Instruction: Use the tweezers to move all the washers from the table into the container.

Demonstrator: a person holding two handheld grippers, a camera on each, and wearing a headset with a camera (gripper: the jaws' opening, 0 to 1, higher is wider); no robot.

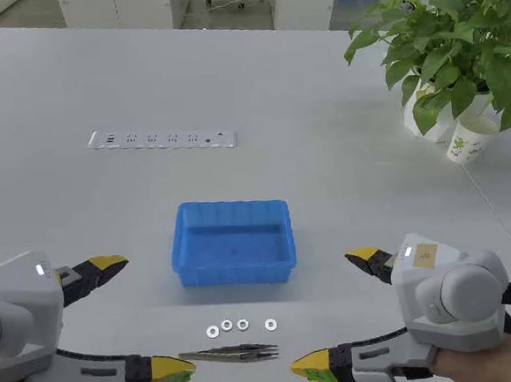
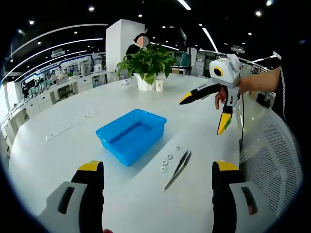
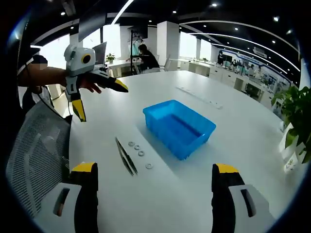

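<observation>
Fingers [image 1: 105,264] spread on left gripper [image 1: 146,316] and right gripper [image 1: 331,310]; counter [image 1: 324,168]: four washers [image 1: 242,324], one tweezers [image 1: 230,355], one container [image 1: 233,271].

The scene is lit brightly and evenly from overhead; ceiling spotlights [image 2: 91,8] and strip lamps [image 3: 121,10] are seen in the two gripper views. The pale tabletop [image 1: 323,150] is rendered almost white, with a soft sheen and no harsh glare. Only faint, diffuse shadows are cast beneath the container [image 1: 232,241] and the tweezers [image 1: 229,355]. The head view is rendered sharply. In the gripper views straight lines are bent strongly toward the edges, and distant windows [image 3: 187,44] are blown out.
</observation>
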